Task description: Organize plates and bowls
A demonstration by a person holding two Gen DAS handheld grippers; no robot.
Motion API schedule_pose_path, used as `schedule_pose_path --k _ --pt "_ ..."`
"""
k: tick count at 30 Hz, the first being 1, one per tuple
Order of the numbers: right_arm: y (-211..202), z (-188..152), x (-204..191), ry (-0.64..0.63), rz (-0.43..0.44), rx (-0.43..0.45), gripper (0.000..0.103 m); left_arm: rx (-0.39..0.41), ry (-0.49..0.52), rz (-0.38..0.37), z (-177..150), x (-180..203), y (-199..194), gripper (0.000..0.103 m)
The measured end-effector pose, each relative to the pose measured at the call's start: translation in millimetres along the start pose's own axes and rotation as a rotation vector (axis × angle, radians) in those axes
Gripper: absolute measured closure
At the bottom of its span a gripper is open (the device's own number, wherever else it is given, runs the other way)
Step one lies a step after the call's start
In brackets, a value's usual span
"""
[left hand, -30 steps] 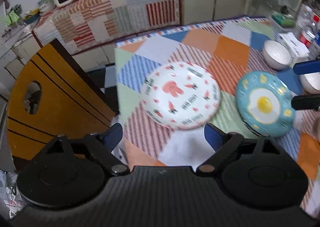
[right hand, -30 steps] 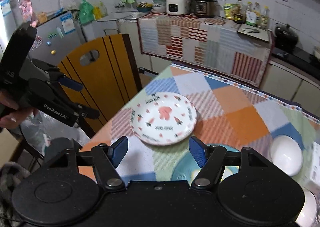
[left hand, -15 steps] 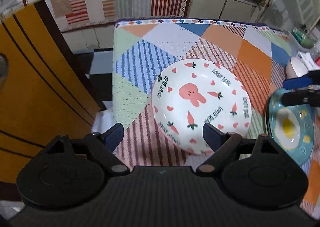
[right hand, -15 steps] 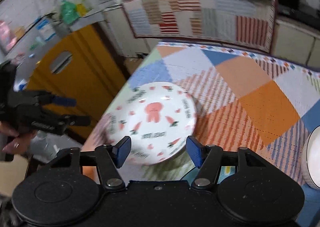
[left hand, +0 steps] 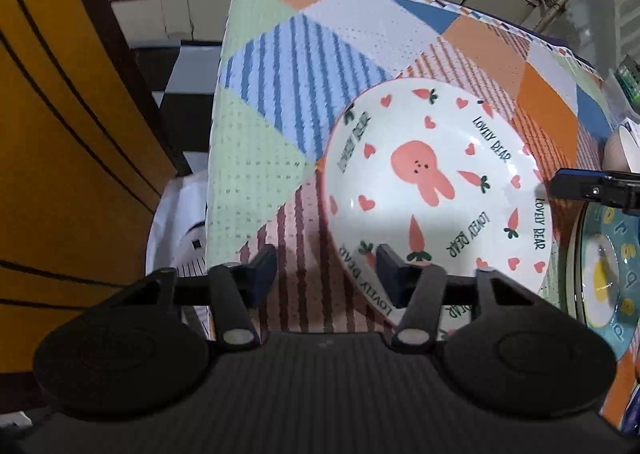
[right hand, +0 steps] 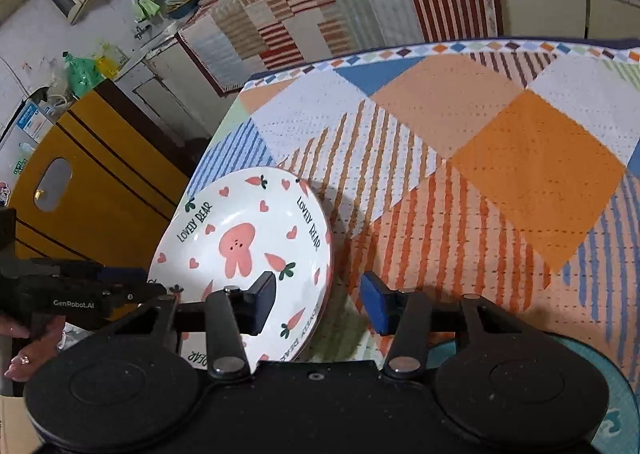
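While both grippers gape, left gripper [left hand: 326, 274] and right gripper [right hand: 318, 304] straddle the round glossy bunny plate's [left hand: 436, 193] rim.

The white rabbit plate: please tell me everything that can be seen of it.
The rabbit plate is round, glossy white, seemingly ceramic, with a pink rabbit in the middle, carrots, hearts and "LOVELY BEAR" lettering around. It lies upright and empty on the patchwork tablecloth near the table's corner. Both grippers' open fingers straddle its rim; contact is unclear.
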State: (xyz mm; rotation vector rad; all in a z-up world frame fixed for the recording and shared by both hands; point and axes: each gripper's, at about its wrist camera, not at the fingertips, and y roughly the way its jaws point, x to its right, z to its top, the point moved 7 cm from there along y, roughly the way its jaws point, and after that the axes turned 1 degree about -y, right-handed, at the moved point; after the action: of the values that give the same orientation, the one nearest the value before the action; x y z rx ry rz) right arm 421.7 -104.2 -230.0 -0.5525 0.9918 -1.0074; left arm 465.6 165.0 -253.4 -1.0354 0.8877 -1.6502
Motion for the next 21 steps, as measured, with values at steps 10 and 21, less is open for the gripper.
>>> schedule_pose_path --k 10,21 --pt "15.1 -5.1 5.9 -0.021 -0.005 0.028 0.069 0.029 -0.037 -0.046 -4.8 8.7 2.3 0.083" --pt "33.8 -18.5 -5.4 -0.025 -0.022 0.004 0.085 0.010 -0.050 -0.105 -3.9 8.9 8.5 0.087"
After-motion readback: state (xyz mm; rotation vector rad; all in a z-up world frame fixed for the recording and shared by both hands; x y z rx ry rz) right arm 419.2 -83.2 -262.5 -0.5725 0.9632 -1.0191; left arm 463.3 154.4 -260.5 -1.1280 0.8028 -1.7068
